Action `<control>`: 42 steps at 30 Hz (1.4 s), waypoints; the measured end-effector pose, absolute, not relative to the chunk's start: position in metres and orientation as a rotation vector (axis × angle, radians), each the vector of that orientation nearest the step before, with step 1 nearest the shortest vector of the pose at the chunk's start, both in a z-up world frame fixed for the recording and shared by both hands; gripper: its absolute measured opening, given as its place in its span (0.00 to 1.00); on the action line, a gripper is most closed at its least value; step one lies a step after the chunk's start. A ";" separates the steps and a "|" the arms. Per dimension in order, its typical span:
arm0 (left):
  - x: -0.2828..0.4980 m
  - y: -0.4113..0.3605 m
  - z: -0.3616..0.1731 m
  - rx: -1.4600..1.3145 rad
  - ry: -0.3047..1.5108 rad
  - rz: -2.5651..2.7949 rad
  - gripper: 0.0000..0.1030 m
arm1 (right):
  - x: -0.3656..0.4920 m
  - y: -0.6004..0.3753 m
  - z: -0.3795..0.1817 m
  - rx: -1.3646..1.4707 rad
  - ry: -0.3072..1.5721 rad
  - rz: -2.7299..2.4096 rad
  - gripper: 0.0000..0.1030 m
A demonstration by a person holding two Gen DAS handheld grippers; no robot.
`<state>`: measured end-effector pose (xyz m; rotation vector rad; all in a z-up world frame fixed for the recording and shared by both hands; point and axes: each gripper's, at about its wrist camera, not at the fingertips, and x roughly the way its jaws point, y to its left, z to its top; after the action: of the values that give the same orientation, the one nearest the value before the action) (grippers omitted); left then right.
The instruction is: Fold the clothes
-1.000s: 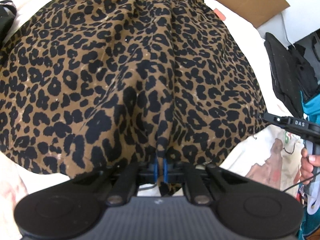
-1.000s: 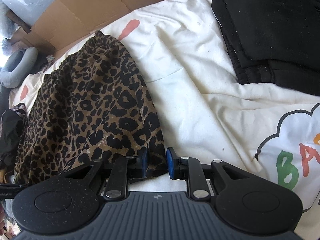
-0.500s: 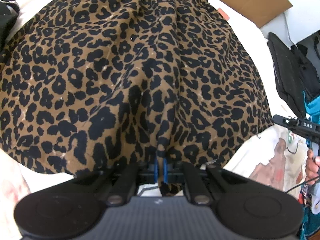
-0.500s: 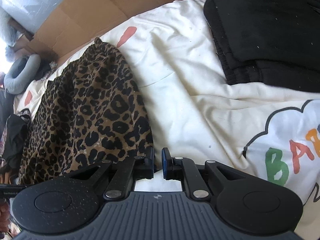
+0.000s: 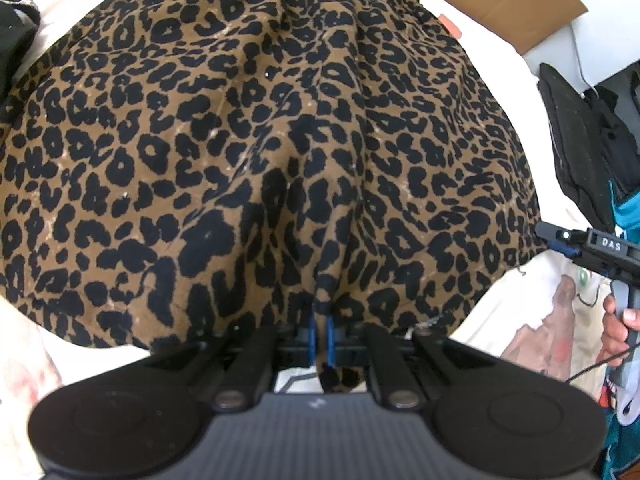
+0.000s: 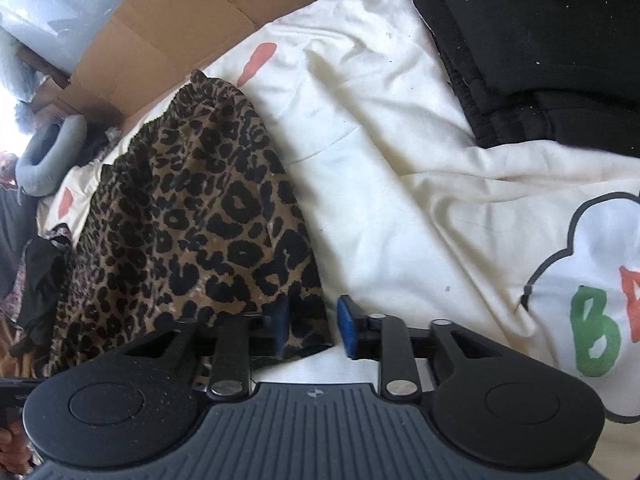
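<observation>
While the white sheet [image 6: 400,152] with its cartoon print covers the whole bed under you, your leopard-print skirt [image 5: 280,140] lies spread wide across it, gathered waistband on the far side by the flattened cardboard [image 6: 168,32], hem on your side. From the left wrist view the skirt fills almost everything, with a ridge of cloth running up its middle from your grip. Over on the right of the right wrist view, a stack of folded black clothes [image 6: 540,52] sits on the sheet, well apart from the skirt. A grey neck pillow [image 6: 48,156] rests at the far left edge, beyond the skirt's waistband corner.

Now your tools. Your left claw [image 5: 319,334] is pressed together on the skirt's hem, near its middle, with a little tuft of leopard cloth poking back through between the blue pads. Your right claw [image 6: 313,326] is down at the hem's right corner with its blue pads [image 6: 347,326] spread; the corner of the skirt lies in the gap against the left pad, and the right pad stands clear of the cloth. Your right hand [image 5: 618,326] shows at the left view's edge, wrapped around the grip.
</observation>
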<state>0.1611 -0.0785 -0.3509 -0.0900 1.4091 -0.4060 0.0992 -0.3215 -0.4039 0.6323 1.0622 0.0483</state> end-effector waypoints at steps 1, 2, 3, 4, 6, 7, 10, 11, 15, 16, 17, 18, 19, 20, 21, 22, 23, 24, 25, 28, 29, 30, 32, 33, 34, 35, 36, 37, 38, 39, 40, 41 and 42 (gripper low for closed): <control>0.161 -0.078 -0.351 -0.090 1.409 -0.406 0.06 | 0.099 -0.320 -0.405 0.631 1.064 0.053 0.41; 0.161 -0.078 -0.351 -0.091 1.411 -0.405 0.06 | 0.099 -0.319 -0.405 0.628 1.064 0.056 0.41; 0.161 -0.079 -0.352 -0.092 1.412 -0.405 0.06 | 0.100 -0.317 -0.406 0.624 1.064 0.059 0.41; 0.161 -0.079 -0.352 -0.092 1.412 -0.407 0.06 | 0.101 -0.315 -0.406 0.618 1.067 0.063 0.36; 0.161 -0.080 -0.351 -0.092 1.413 -0.411 0.06 | 0.104 -0.311 -0.407 0.582 1.091 0.070 0.12; 0.161 -0.080 -0.350 -0.095 1.413 -0.415 0.06 | 0.106 -0.310 -0.404 0.562 1.099 0.081 0.08; 0.161 -0.083 -0.346 -0.110 1.413 -0.436 0.06 | 0.109 -0.311 -0.393 0.519 1.105 0.096 0.03; 0.160 -0.084 -0.345 -0.115 1.411 -0.447 0.07 | 0.110 -0.313 -0.388 0.511 1.101 0.096 0.02; 0.157 -0.094 -0.341 -0.087 1.396 -0.492 0.17 | 0.110 -0.325 -0.370 0.498 1.085 0.062 0.02; 0.156 -0.096 -0.340 -0.074 1.394 -0.501 0.20 | 0.110 -0.328 -0.367 0.502 1.078 0.053 0.02; 0.154 -0.098 -0.341 -0.062 1.393 -0.509 0.23 | 0.111 -0.332 -0.364 0.506 1.071 0.044 0.02; 0.152 -0.099 -0.342 -0.051 1.392 -0.517 0.24 | 0.111 -0.334 -0.363 0.505 1.065 0.036 0.02; 0.149 -0.101 -0.342 -0.039 1.390 -0.524 0.26 | 0.112 -0.336 -0.361 0.504 1.059 0.028 0.02; 0.147 -0.102 -0.343 -0.028 1.389 -0.531 0.30 | 0.113 -0.338 -0.360 0.507 1.054 0.021 0.02; 0.144 -0.103 -0.346 -0.018 1.388 -0.537 0.32 | 0.114 -0.340 -0.359 0.512 1.050 0.015 0.02; 0.142 -0.104 -0.348 -0.009 1.385 -0.541 0.35 | 0.115 -0.341 -0.358 0.512 1.046 0.012 0.02; 0.139 -0.104 -0.350 0.001 1.381 -0.541 0.38 | 0.116 -0.342 -0.357 0.511 1.043 0.010 0.02; 0.136 -0.104 -0.353 0.012 1.379 -0.539 0.39 | 0.117 -0.343 -0.356 0.506 1.040 0.007 0.02; 0.133 -0.103 -0.355 0.026 1.380 -0.535 0.40 | 0.118 -0.344 -0.356 0.503 1.038 0.001 0.02; 0.124 -0.102 -0.363 0.064 1.390 -0.522 0.43 | 0.120 -0.348 -0.357 0.495 1.032 -0.016 0.02; 0.122 -0.101 -0.366 0.062 1.396 -0.520 0.43 | 0.121 -0.349 -0.357 0.490 1.031 -0.021 0.02; 0.120 -0.101 -0.368 0.061 1.399 -0.521 0.42 | 0.121 -0.350 -0.357 0.486 1.030 -0.026 0.02; 0.116 -0.101 -0.370 0.074 1.394 -0.520 0.42 | 0.122 -0.352 -0.357 0.482 1.028 -0.034 0.02; 0.115 -0.101 -0.371 0.079 1.389 -0.517 0.42 | 0.123 -0.352 -0.358 0.482 1.028 -0.036 0.02; 0.114 -0.100 -0.371 0.079 1.385 -0.516 0.41 | 0.123 -0.353 -0.358 0.483 1.027 -0.038 0.02; 0.113 -0.099 -0.371 0.071 1.381 -0.516 0.41 | 0.123 -0.353 -0.358 0.484 1.026 -0.041 0.02; 0.113 -0.097 -0.371 0.064 1.376 -0.516 0.40 | 0.123 -0.354 -0.358 0.485 1.026 -0.043 0.02; 0.112 -0.096 -0.371 0.055 1.373 -0.515 0.37 | 0.123 -0.355 -0.358 0.486 1.025 -0.045 0.02; 0.112 -0.093 -0.370 0.044 1.369 -0.515 0.33 | 0.124 -0.355 -0.359 0.487 1.025 -0.047 0.02; 0.111 -0.091 -0.368 0.033 1.366 -0.516 0.31 | 0.123 -0.356 -0.361 0.502 1.027 -0.048 0.02; 0.111 -0.090 -0.367 0.023 1.361 -0.517 0.27 | 0.123 -0.357 -0.363 0.518 1.031 -0.049 0.02; 0.111 -0.089 -0.366 0.014 1.355 -0.518 0.26 | 0.123 -0.357 -0.366 0.530 1.033 -0.047 0.02; 0.110 -0.087 -0.364 0.007 1.351 -0.518 0.26 | 0.123 -0.358 -0.368 0.543 1.035 -0.045 0.02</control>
<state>0.1102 -0.0871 -0.3645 0.0071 1.3510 -0.5182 0.1231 -0.3579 -0.3684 0.5429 1.0349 -0.0453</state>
